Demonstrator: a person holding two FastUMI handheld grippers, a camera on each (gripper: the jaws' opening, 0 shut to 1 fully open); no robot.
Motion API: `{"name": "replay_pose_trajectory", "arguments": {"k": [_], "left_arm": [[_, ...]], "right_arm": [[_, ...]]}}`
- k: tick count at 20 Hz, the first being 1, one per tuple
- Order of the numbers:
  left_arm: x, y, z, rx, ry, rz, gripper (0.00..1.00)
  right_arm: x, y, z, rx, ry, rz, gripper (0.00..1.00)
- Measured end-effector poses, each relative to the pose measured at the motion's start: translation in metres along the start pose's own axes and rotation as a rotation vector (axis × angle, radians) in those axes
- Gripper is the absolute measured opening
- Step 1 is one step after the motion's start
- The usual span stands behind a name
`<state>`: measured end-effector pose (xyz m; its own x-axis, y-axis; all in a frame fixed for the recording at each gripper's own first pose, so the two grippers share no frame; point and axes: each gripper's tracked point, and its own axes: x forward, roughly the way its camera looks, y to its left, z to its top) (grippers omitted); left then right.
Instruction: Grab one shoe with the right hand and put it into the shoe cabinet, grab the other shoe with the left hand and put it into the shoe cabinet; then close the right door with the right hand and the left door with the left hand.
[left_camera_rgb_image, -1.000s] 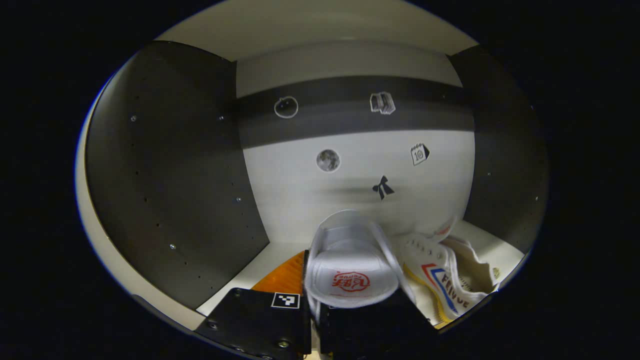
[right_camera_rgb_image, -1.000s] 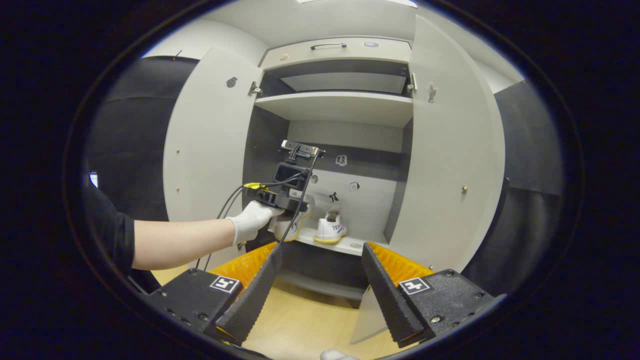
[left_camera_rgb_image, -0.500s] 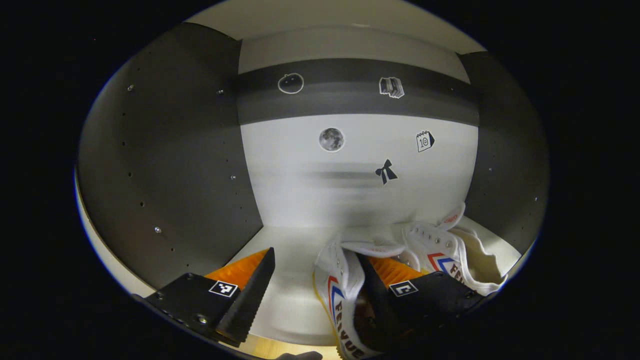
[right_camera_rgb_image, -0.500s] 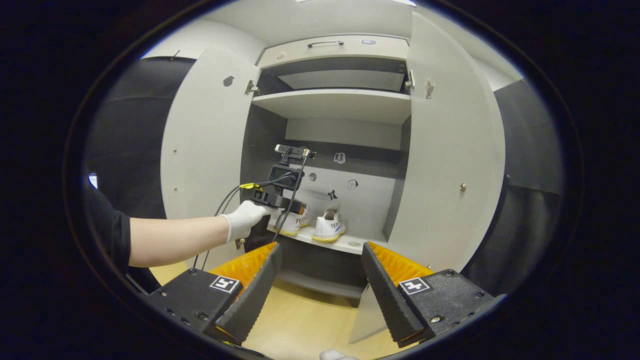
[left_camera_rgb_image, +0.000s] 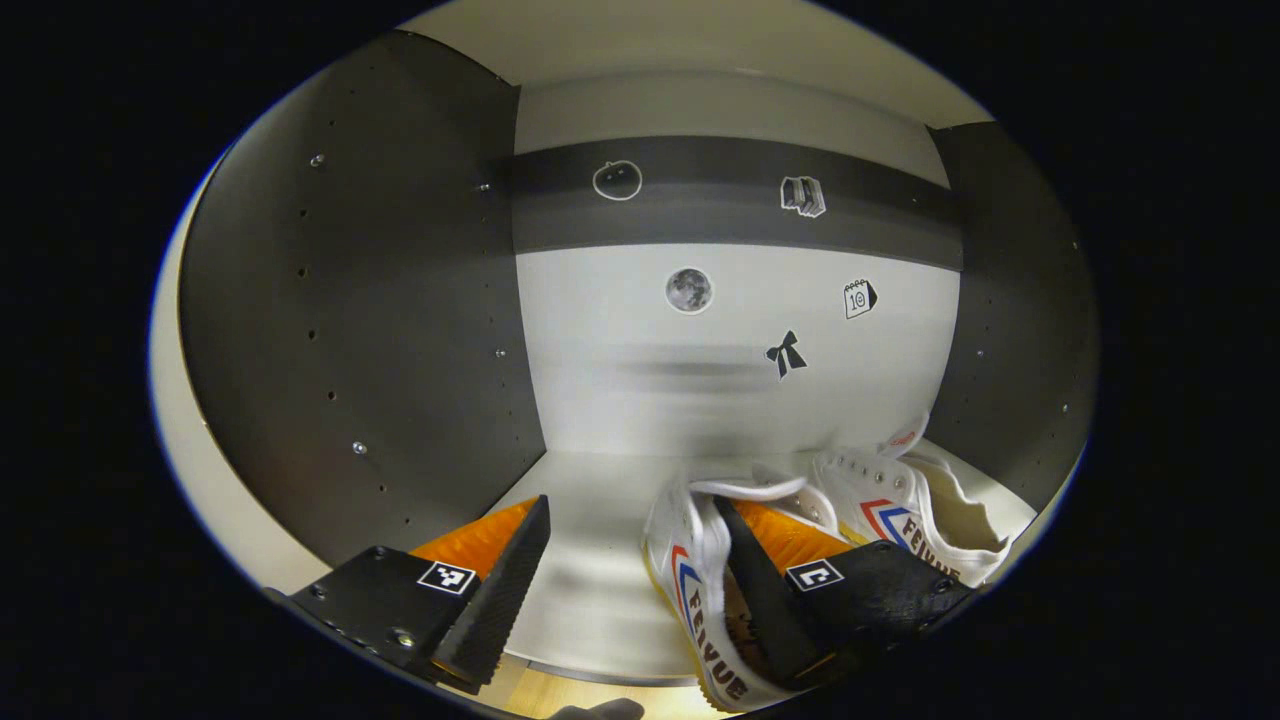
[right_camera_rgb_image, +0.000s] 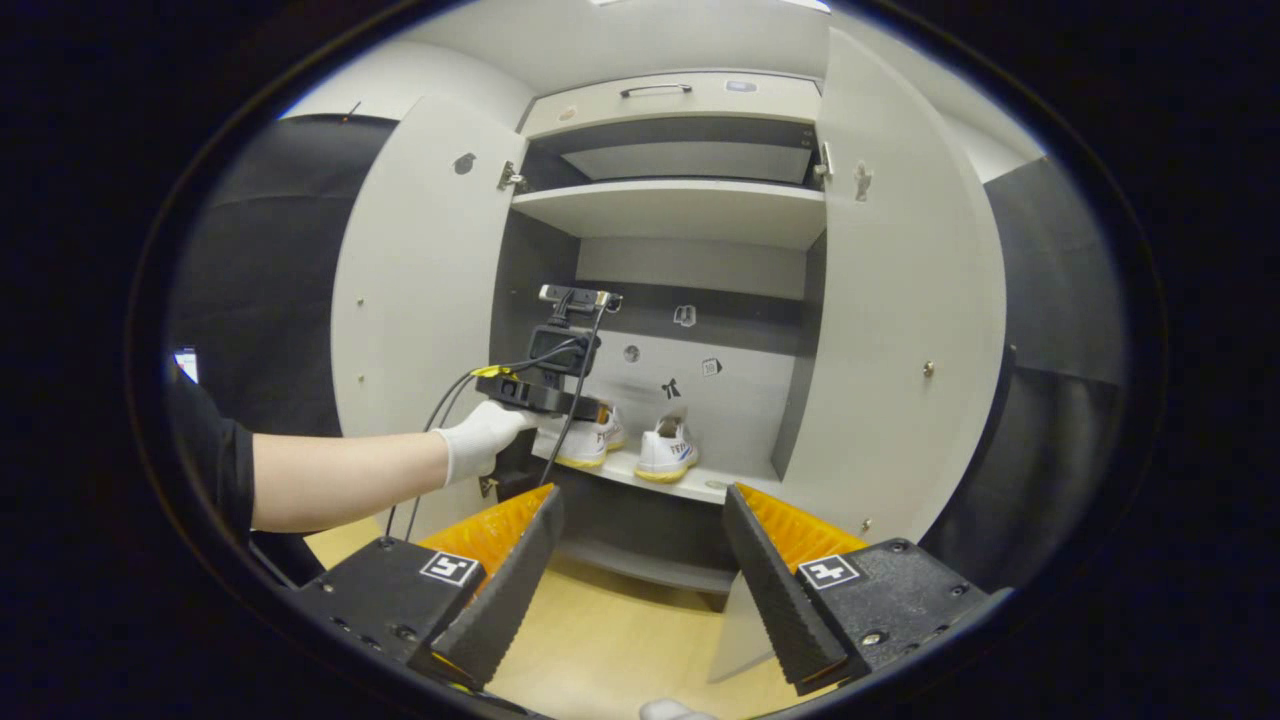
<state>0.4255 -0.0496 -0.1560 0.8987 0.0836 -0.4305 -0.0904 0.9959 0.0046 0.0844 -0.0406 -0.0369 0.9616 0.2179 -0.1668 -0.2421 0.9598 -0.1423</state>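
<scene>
Cabinet shelf (left_camera_rgb_image: 600, 590) | left tool (left_camera_rgb_image: 630, 590) spread wide | finger inside shoe (left_camera_rgb_image: 700, 580)

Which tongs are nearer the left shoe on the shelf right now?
Left. The left tongs are open at the left shoe, one finger inside it. The right tongs hang open outside the cabinet, well back from it.
</scene>
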Motion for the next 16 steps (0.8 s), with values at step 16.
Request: {"name": "replay_pose_trajectory", "arguments": {"k": [16], "left_arm": [[-0.053,-0.005,0.032,-0.079,-0.163,-0.021,0.96]], "right_arm": [[-0.006,-0.018,-0.003,0.001,-0.013,-0.021,1.00]]}}
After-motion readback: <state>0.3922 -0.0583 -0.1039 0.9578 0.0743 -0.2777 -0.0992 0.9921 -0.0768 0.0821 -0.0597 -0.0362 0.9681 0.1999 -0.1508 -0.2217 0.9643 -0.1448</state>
